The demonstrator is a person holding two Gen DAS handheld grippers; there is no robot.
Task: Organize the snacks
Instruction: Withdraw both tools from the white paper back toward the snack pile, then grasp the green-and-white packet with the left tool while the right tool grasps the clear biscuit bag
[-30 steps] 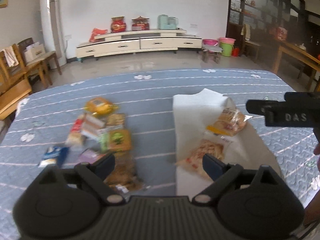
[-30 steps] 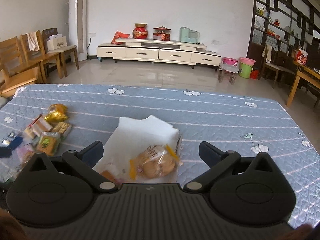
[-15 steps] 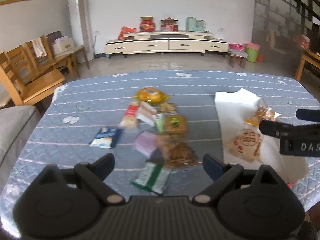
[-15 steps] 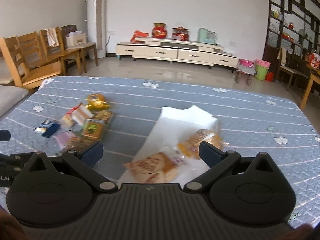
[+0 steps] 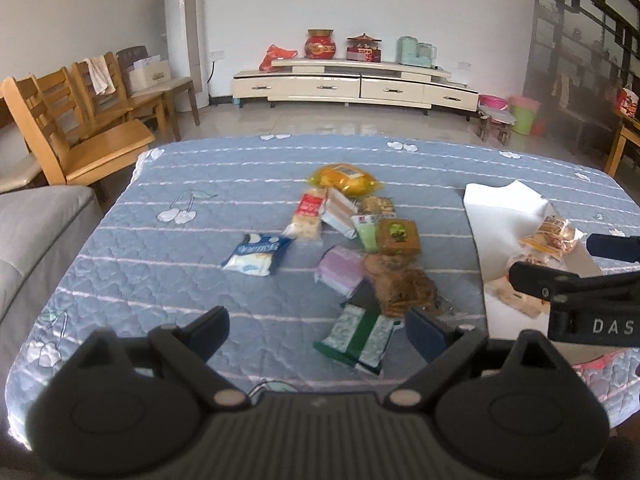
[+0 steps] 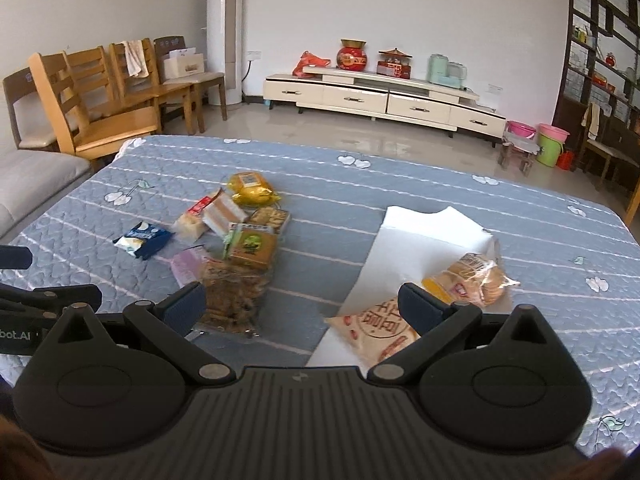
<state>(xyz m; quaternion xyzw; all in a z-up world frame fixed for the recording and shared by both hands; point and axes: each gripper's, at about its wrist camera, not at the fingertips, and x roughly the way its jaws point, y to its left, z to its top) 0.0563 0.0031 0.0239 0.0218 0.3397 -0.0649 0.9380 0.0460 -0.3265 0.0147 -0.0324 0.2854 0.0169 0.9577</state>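
Your left gripper [image 5: 318, 330] and right gripper [image 6: 302, 306] both gape empty; about ten snacks [image 5: 362, 248] cluster mid-quilt [image 5: 224, 184], two packets [image 6: 420, 306] lie on the white sheet [image 6: 424, 236]; bare quilt surrounds both.

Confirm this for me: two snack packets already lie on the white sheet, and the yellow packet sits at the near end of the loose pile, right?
Not quite. The yellow packet sits at the far end of the loose pile, as the left wrist view shows. Two snack packets do lie on the white sheet.
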